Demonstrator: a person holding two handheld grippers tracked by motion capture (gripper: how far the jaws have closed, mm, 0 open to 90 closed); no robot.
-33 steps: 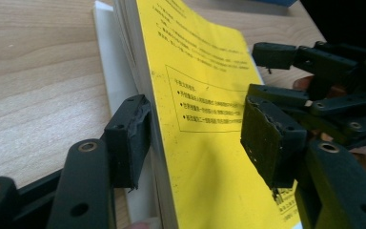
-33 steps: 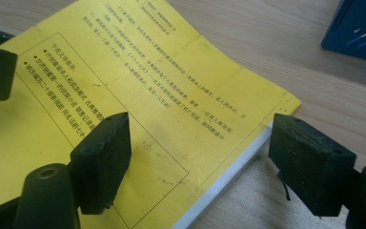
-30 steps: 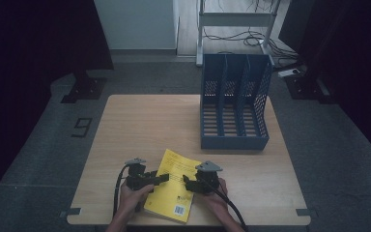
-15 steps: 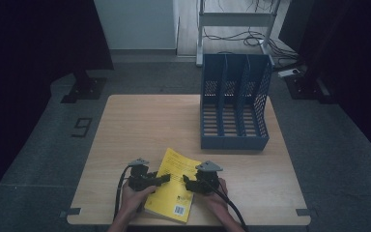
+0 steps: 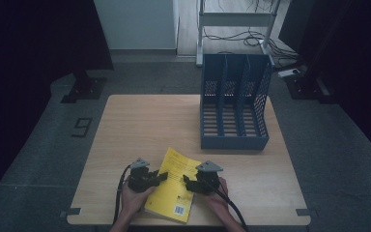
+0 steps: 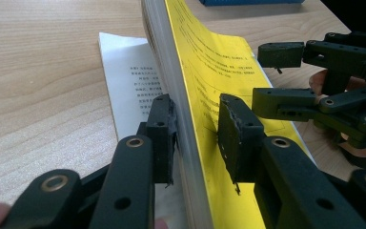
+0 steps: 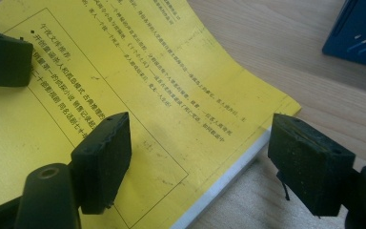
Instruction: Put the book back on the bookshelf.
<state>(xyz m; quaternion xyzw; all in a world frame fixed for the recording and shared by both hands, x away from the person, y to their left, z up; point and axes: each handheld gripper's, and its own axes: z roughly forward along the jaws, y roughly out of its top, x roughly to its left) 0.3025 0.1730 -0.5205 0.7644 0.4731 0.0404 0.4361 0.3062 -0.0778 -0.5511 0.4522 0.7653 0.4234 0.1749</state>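
With the file rack [image 5: 234, 104] at one o'clock empty, the left gripper [image 6: 195, 138], just closing, brackets the yellow book's [image 5: 174, 183] lifted edge; the right gripper [image 7: 200, 157] gapes wide.

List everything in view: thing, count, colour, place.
book: 1, yellow cover, near table edge, between the tongs
loose sheet: 1, white, printed, flat under the book's left side
file rack: 1, blue, three slots, far right of table
table: 1, light wood
shelf frame: 1, grey, on floor behind table
left tongs: 1, black, jaws just closing around the book's edge
right tongs: 1, black, open, over the book's right edge
hands: 2, near edge
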